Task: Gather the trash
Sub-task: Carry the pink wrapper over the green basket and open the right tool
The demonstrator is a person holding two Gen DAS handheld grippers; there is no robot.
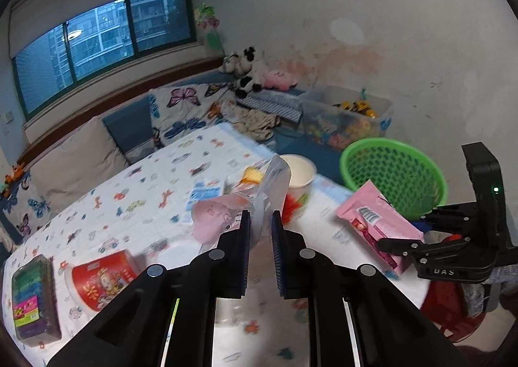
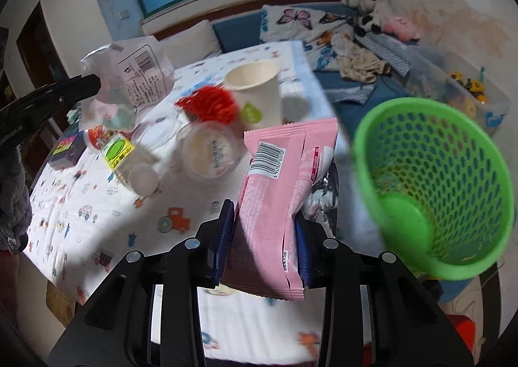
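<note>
Both tools carrying wrappers toward the green basket

The right tool (image 2: 264, 231) is clenching a pink packet (image 2: 278, 192) upright just beside the green basket (image 2: 433, 179), seemingly ready for dropping in; the left tool (image 1: 260, 224) is pinching a clear crumpled bag (image 1: 272, 185) lifted above the worktop (image 1: 136, 192), where cups are waiting.

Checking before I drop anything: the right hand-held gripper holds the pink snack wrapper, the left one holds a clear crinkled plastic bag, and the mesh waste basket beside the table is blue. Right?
Not quite. The mesh waste basket is green, as the right wrist view shows. The right hand-held gripper does hold the pink snack wrapper, and the left hand-held gripper the clear crinkled plastic bag.
</note>
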